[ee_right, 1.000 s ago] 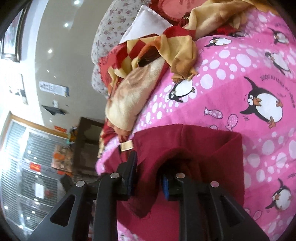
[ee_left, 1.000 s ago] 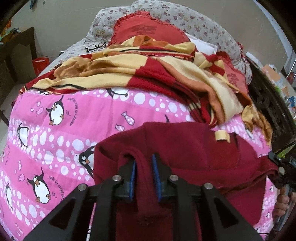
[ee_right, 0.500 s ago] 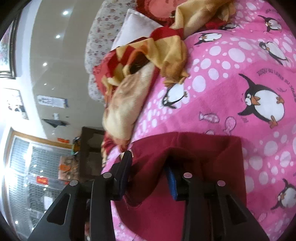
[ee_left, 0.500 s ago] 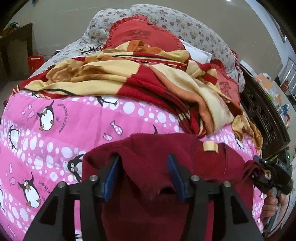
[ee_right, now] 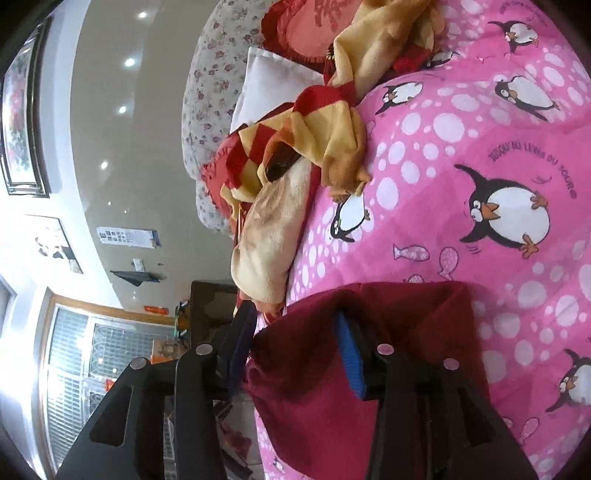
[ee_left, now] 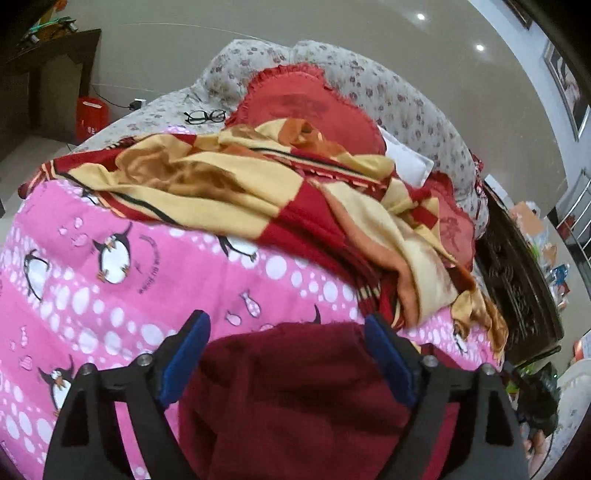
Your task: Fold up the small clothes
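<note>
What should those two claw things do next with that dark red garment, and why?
Probably lower the left gripper and close on the near edge of the maroon garment. Its jaws stand wide apart with cloth lying loose between them on the pink penguin quilt; the right gripper looks open too.

A bed is filling most of both views, wearing a pink penguin-print quilt (ee_left: 110, 266) with a red-and-yellow checked blanket (ee_left: 236, 184) bunched over its far half, and a heart-shaped red cushion (ee_left: 306, 107) is leaning against floral pillows (ee_left: 406, 107) at the head, spectacles (ee_left: 205, 116) lying beside it. Ceiling spotlights (ee_right: 129, 62) are reflecting off a glossy beige wall (ee_left: 332, 33) where a framed picture (ee_right: 22, 110) is hanging. Daylight is coming through a grilled window (ee_right: 92, 369), and dark wooden furniture (ee_left: 517, 280) is standing beside the bed.
</note>
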Tool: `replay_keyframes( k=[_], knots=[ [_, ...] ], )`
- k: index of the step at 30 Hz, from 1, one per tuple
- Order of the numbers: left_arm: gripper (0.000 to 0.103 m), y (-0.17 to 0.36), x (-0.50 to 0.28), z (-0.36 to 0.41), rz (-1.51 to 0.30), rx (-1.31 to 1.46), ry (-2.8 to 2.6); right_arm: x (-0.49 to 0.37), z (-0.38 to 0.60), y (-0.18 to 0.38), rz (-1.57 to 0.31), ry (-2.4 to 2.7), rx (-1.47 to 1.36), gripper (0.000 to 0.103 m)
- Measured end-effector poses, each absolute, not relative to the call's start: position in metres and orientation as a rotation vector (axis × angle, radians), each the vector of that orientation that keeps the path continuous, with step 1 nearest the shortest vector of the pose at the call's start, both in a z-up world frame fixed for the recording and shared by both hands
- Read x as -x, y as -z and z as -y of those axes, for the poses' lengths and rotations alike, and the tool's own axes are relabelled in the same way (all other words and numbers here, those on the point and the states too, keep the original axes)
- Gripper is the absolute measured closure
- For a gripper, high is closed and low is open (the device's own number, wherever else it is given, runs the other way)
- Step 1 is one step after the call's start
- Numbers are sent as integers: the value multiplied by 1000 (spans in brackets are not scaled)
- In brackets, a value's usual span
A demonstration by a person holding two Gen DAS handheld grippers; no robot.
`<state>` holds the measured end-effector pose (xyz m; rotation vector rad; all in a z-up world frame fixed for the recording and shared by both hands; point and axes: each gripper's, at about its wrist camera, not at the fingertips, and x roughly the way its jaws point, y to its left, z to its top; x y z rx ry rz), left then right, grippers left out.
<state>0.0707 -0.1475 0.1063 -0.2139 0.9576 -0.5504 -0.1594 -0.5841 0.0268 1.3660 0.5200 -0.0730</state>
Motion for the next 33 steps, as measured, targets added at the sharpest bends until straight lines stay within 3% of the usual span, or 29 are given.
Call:
replay_keyframes(
  k=[8,13,24,25,26,27,28,33],
  knots=[
    [14,-123,-40,145,-864,86,587,169,569,-70,-512,190,-1046,44],
    [14,-116,-12,144,-806,-6,659,181,545,-104,-506,180,-687,30],
    [14,-79,-35,176,-900,-32,593,127,526,-74,-693,256,-467,30],
    [14,-76,-40,180,-906,-41,564,118,525,-73,-706,264,-456,32],
    [14,-72,-46,183,-912,-44,541,111,524,-72,-717,269,-441,43],
    [14,-69,-51,185,-919,-41,520,104,523,-71,-728,281,-416,69],
    [14,-65,-57,186,-927,-37,498,100,522,-70,-740,306,-397,78],
    [13,-48,-70,191,-938,-62,449,87,540,-47,-791,421,-480,79]
  ],
)
